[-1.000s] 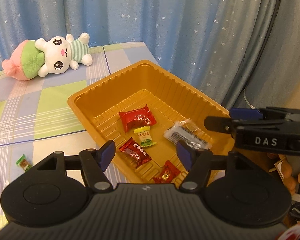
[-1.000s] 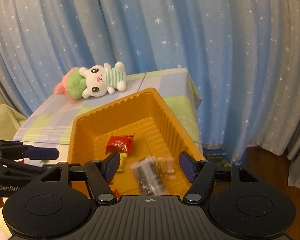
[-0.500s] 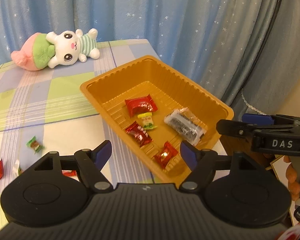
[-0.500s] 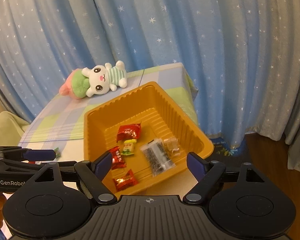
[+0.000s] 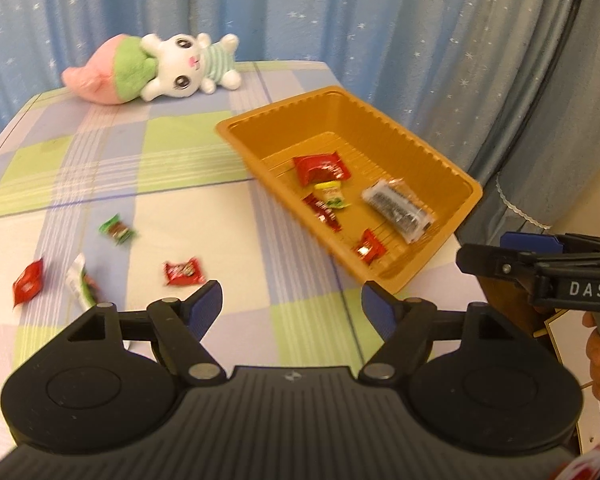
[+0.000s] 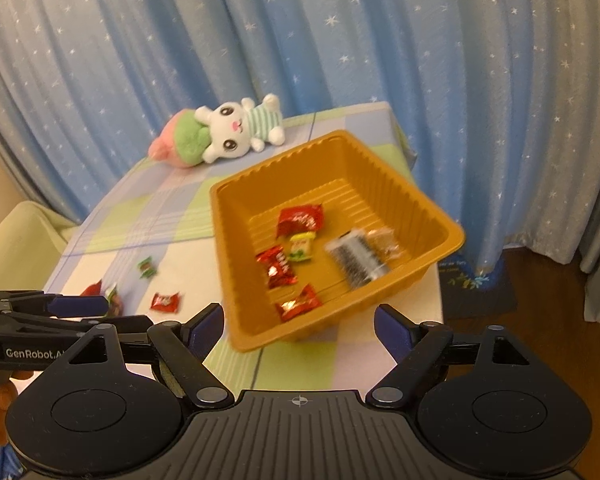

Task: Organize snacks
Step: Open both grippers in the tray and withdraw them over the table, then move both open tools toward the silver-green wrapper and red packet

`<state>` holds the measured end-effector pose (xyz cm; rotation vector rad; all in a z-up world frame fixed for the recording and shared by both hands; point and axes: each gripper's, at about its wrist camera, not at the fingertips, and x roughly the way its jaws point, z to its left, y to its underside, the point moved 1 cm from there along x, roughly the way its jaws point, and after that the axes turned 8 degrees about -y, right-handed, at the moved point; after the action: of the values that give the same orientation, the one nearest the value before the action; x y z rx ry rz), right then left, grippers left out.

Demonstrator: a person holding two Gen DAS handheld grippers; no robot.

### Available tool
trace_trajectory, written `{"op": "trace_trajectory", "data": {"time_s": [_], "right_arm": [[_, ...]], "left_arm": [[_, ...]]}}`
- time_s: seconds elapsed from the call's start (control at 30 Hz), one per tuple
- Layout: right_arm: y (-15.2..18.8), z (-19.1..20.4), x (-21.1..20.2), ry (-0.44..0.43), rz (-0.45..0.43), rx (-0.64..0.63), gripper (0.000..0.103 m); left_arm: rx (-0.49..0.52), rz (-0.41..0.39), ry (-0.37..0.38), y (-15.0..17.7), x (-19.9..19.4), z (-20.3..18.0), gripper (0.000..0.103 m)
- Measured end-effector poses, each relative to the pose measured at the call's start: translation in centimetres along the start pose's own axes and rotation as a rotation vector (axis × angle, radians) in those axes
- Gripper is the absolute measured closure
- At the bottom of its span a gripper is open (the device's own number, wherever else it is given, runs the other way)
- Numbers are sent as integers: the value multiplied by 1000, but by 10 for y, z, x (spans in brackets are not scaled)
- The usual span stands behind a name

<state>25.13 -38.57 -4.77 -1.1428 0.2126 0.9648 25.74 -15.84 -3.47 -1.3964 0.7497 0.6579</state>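
left wrist view
my left tongs [image 5: 291, 307]: jaws wide apart, nothing between them, over bare cloth at near edge
orange tray [image 5: 456, 168]: right side of the table [image 5: 180, 152], its near-right corner at the table edge
in tray: big red packet [image 5: 321, 167] far, yellow packet [image 5: 332, 195] just near of it, dark red candy [image 5: 322, 213] left, clear dark-filled pack [image 5: 398, 211] right, small red candy [image 5: 369, 247] nearest
loose on cloth, left of tray: green candy [image 5: 117, 229], red candy [image 5: 182, 273], white-green packet [image 5: 81, 280], red packet [image 5: 28, 282] far left
plush rabbit [image 5: 156, 69]: lying at far edge, by the blue curtain [image 5: 380, 20]
my right tongs [image 5: 508, 254]: seen side-on at right edge, gap hard to judge here; my fingers [image 5: 598, 356] under it

right wrist view
my right tongs [image 6: 299, 326]: jaws spread wide, nothing gripped, tray's near corner showing between them, no contact
tray [image 6: 232, 264]: same five snacks inside, blurred
my left tongs [image 6: 80, 305]: low left, above loose candies
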Motion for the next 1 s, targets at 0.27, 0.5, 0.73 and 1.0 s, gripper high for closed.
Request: {"op": "trace_trajectory", "data": {"time_s": [0.27,0.5,0.73,1.0], "right_arm": [[17,26,7,-23,50,-25,21],[28,55,23,-56,103,-51,21],[34,89,45,-96,145,-93,21],[37,123,70,-124,178,-126,21]], "left_arm": [[-32,21,-22,22,-12,29,28],[-55,40,-43,39,-20,57,28],[-97,43,-72,49,-27,91,28],[-139,52,-106,60,-32,131,28]]}}
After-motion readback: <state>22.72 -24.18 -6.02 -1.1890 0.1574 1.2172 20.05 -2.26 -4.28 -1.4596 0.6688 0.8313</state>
